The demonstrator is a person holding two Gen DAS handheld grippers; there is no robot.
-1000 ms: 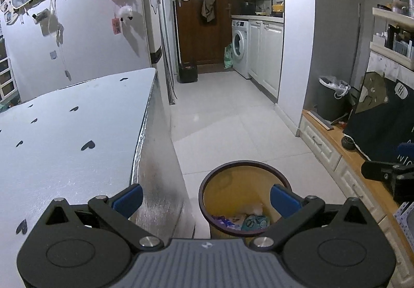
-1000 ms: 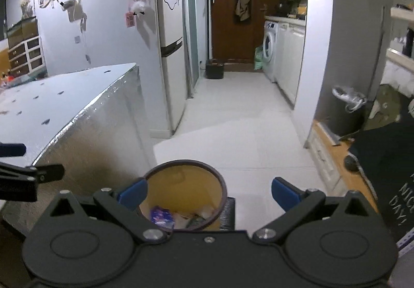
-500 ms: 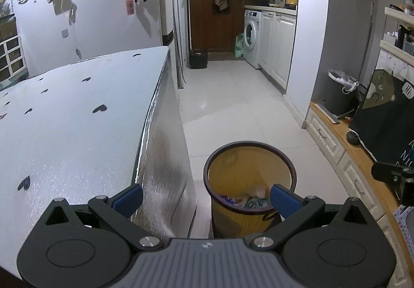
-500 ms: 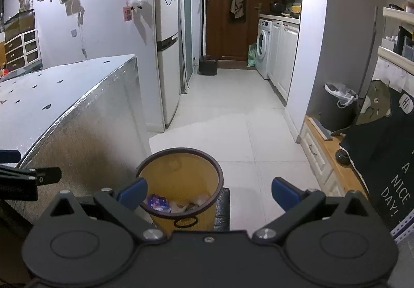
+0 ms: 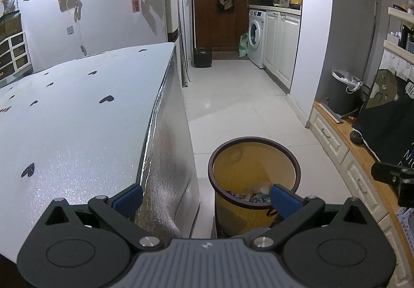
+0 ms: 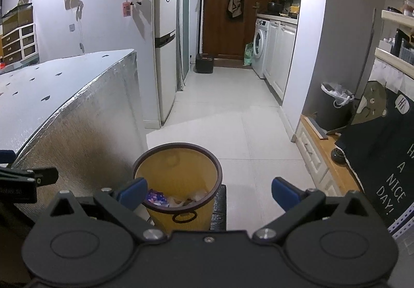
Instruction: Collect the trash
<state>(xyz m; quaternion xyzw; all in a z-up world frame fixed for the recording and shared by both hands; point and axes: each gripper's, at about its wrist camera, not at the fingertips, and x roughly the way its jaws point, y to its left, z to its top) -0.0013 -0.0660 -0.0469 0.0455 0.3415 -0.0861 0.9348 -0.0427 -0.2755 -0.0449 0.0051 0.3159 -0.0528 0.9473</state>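
A yellow waste bin (image 5: 254, 176) with a dark rim stands on the floor beside the table; it also shows in the right wrist view (image 6: 178, 176). Several wrappers (image 5: 254, 195) lie at its bottom, also visible in the right wrist view (image 6: 157, 197). My left gripper (image 5: 205, 198) is open and empty, held above and behind the bin near the table corner. My right gripper (image 6: 208, 191) is open and empty, above the bin's right side. The right gripper's tip (image 5: 393, 176) shows at the right edge of the left wrist view; the left gripper (image 6: 26, 179) shows at the left edge of the right wrist view.
A table (image 5: 77, 117) with a silver cloth with black hearts fills the left. A low wooden cabinet (image 6: 320, 156) with a dark printed cloth (image 6: 383, 148) runs along the right. A grey bin (image 6: 333, 107) stands beyond it. A fridge (image 6: 165, 55) and tiled floor (image 6: 227, 96) lie ahead.
Both grippers have drawn back and risen from the bin, which now looks smaller and further ahead. Both stay open and empty.
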